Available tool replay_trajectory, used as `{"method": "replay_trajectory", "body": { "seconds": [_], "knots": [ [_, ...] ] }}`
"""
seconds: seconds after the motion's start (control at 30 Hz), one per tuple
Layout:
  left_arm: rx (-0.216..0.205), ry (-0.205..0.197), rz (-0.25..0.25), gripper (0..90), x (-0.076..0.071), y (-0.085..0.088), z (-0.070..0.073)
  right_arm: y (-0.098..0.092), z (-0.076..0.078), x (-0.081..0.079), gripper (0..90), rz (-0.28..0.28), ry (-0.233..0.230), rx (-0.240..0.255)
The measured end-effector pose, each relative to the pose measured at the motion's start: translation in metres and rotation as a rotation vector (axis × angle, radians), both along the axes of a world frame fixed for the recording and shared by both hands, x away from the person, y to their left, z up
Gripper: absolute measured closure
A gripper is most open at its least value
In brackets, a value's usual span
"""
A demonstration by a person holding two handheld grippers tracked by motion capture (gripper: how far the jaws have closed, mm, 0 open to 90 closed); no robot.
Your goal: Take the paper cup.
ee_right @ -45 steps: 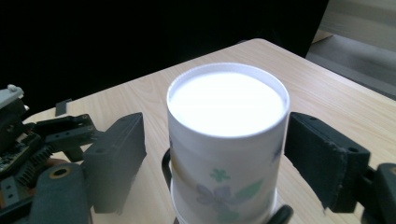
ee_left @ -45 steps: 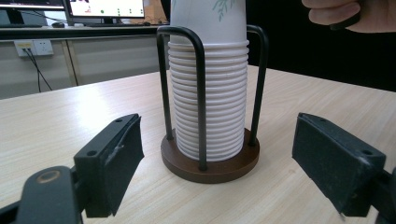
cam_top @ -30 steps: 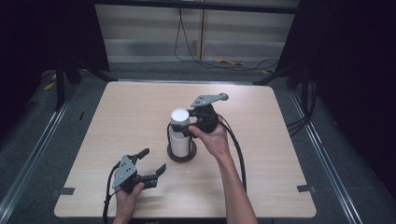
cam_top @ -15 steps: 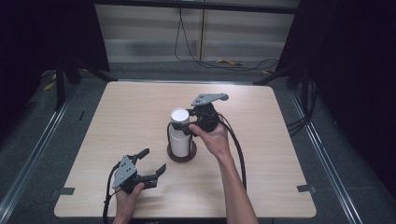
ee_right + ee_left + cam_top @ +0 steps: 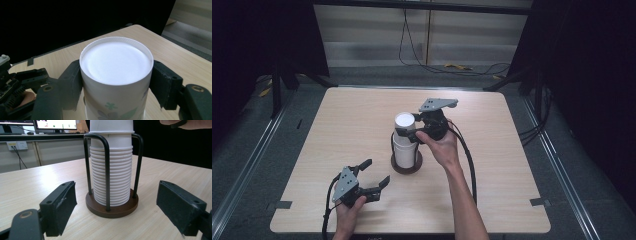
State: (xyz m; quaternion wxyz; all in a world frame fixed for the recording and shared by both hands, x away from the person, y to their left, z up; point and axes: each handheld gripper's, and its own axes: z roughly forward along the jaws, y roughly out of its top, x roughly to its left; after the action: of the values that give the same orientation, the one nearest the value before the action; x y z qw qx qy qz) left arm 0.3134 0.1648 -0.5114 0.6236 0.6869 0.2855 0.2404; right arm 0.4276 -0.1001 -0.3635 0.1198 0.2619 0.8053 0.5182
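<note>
The top paper cup (image 5: pixel 116 72), upside down with a printed leaf-and-flower pattern, sits between the pads of my right gripper (image 5: pixel 412 134), whose jaws have just been closing and now press its sides. It crowns the stack of white cups (image 5: pixel 111 173) in the wire cup holder (image 5: pixel 111 206), which stands on its brown round base near the middle of the table. My left gripper (image 5: pixel 373 174) rests low near the front edge, jaws spread wide with nothing between them, pointing at the holder from well apart. The table (image 5: pixel 512 165) is pale wood-grain board with small tape marks at its front corners. Around it lie grey floor, black curtains and loose cables along a light back wall. Beyond the holder, in the left gripper view, I see monitors (image 5: pixel 56 123) and a wall socket (image 5: pixel 18 145); I can read no writing.
</note>
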Motion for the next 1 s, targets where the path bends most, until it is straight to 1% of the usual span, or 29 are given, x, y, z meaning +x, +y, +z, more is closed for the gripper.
{"method": "replay_trajectory", "body": {
  "seconds": [0.3, 0.4, 0.5, 0.57, 0.67, 0.87, 1.0],
  "knots": [
    [0.0, 0.0, -0.001, 16.0, 0.0, 0.0, 0.0, -0.006, 0.009, -0.004, 33.0, -0.008, -0.038, 0.067],
    [0.0, 0.0, 0.0, 16.0, 0.0, 0.0, 0.0, -0.006, 0.011, -0.005, 33.2, -0.001, -0.042, 0.073],
    [0.0, 0.0, -0.001, 16.0, 0.0, 0.0, 0.0, -0.008, 0.012, -0.006, 33.8, -0.004, -0.05, 0.093],
    [0.0, 0.0, -0.001, 16.0, 0.0, 0.0, 0.0, -0.009, 0.013, -0.006, 34.0, -0.005, -0.057, 0.097],
    [0.0, 0.001, 0.0, 16.0, 0.0, 0.0, 0.0, -0.013, 0.015, -0.008, 34.2, -0.004, -0.063, 0.129],
    [-0.005, 0.001, -0.002, 16.0, 0.0, 0.0, 0.0, -0.016, 0.019, -0.011, 34.7, -0.005, -0.089, 0.163],
    [-0.004, 0.0, -0.004, 16.0, 0.0, 0.0, 0.0, -0.019, 0.021, -0.013, 35.3, -0.007, -0.108, 0.196]
  ]
}}
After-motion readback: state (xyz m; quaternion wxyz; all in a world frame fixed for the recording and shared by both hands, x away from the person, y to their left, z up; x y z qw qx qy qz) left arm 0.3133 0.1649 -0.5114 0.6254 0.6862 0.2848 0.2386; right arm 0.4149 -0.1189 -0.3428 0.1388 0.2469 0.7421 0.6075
